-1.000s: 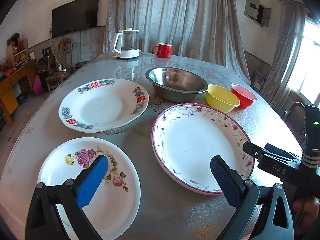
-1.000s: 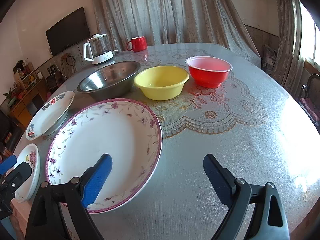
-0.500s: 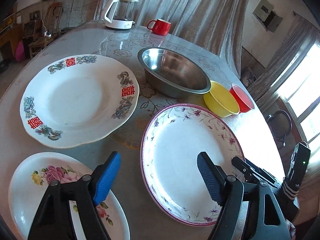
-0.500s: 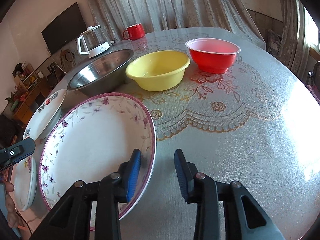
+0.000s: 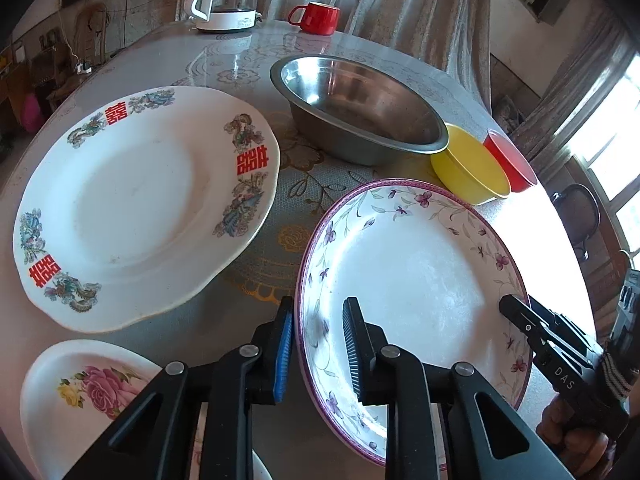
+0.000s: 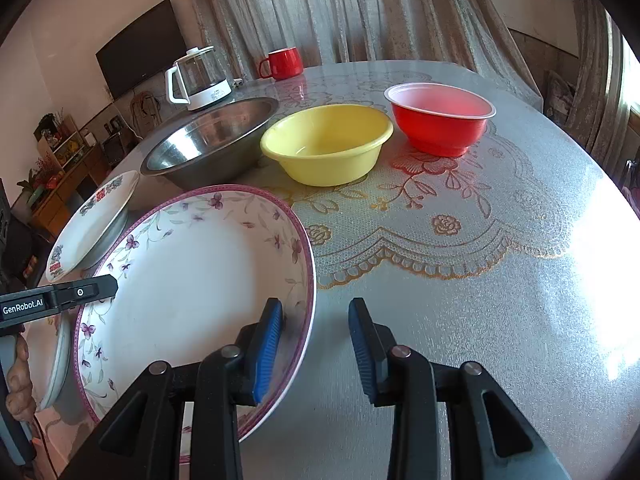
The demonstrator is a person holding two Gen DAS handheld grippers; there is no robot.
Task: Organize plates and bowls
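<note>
Where grippers straddle purple-rimmed plate (image 5: 416, 272): steel bowl (image 5: 360, 112) beyond.

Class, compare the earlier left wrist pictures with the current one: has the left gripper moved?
Yes. The left gripper has swung right, off the rose plate and onto the near-left rim of the purple-flowered plate, its jaws closing astride that rim.

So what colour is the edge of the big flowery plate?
Purple, on the flowery plate; left wrist view shows it best.
</note>
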